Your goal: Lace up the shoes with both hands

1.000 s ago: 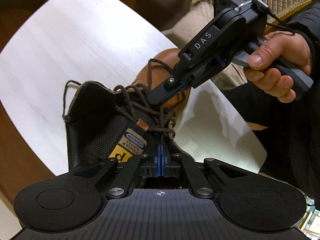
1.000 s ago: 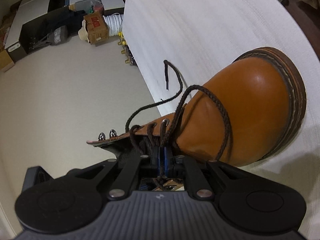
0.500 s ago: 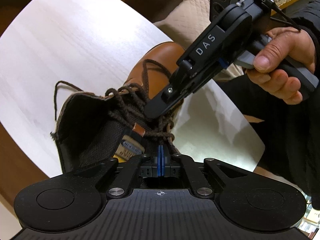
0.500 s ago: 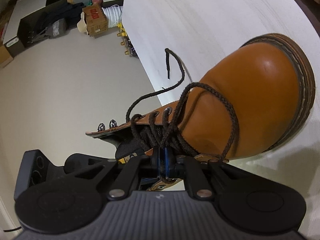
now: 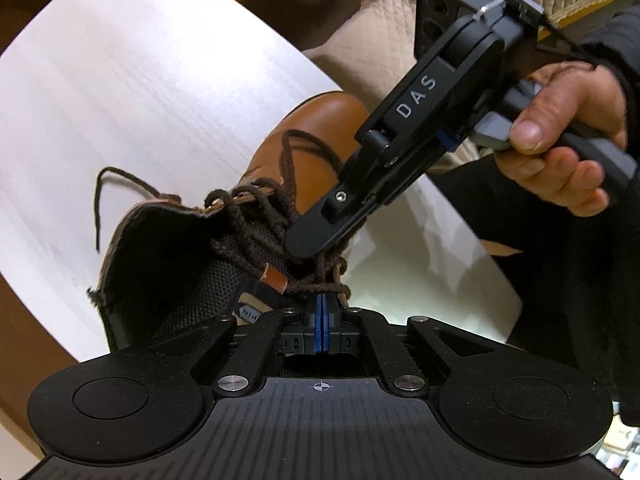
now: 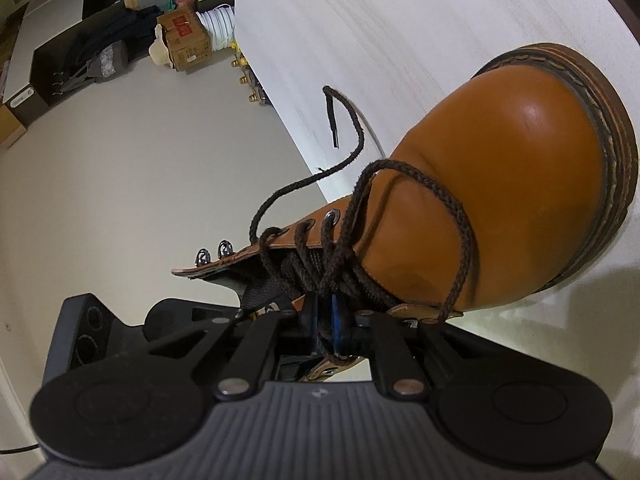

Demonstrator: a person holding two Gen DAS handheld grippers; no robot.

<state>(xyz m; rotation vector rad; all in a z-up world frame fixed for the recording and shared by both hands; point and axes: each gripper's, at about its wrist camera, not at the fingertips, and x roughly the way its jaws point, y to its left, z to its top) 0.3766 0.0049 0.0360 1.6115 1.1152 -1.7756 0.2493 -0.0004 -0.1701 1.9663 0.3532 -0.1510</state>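
At boot (image 6: 500,208), both grippers lace-clamped.

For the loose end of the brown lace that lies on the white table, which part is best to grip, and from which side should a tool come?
Probably best to grip the loose lace end on its curved stretch just behind the stiff tip, coming from above on the table side, away from the boot. There the lace stands clear of the eyelets and the crossed laces, so the tool's fingers can close across a single strand.

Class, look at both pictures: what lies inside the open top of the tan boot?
Inside the boot you can see dark woven lining and a tongue label. The left tool hides the rest; the insole cannot be seen.
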